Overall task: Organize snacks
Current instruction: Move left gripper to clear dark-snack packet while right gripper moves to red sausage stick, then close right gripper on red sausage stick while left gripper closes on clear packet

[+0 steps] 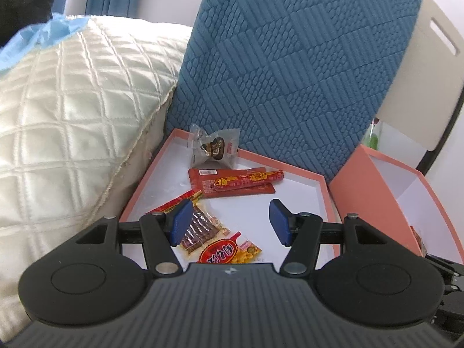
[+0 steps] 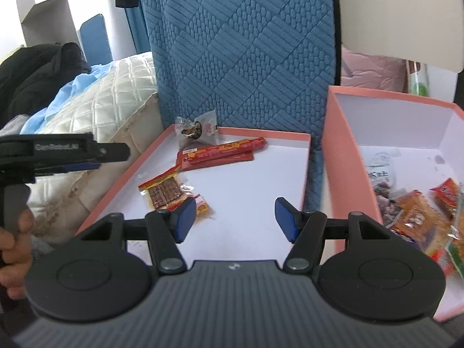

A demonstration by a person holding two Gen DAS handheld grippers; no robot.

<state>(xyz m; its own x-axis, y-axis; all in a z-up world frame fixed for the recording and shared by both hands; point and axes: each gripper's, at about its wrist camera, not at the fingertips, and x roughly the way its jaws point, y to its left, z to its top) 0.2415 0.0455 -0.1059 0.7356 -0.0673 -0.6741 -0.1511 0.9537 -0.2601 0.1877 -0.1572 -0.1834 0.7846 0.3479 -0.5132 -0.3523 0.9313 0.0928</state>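
A shallow pink tray (image 1: 293,171) with a white floor holds a clear packet with a dark snack (image 1: 213,146), a red sausage stick (image 1: 248,178) lying on a flat red packet (image 1: 232,188), a dried-meat packet (image 1: 197,229) and a red-and-yellow packet (image 1: 229,250). My left gripper (image 1: 230,211) hovers open over the tray's near end, its left pad above the dried-meat packet. The right wrist view shows the same tray (image 2: 261,136), sausage stick (image 2: 232,148) and dried-meat packet (image 2: 166,191). My right gripper (image 2: 235,211) is open over bare tray floor, holding nothing.
A deep pink box (image 2: 348,159) to the right of the tray holds several snack packets (image 2: 420,211). A blue textured cushion (image 1: 290,72) stands behind the tray, with a cream quilted pillow (image 1: 72,116) on its left. A hand (image 2: 14,240) holds the left gripper (image 2: 95,163).
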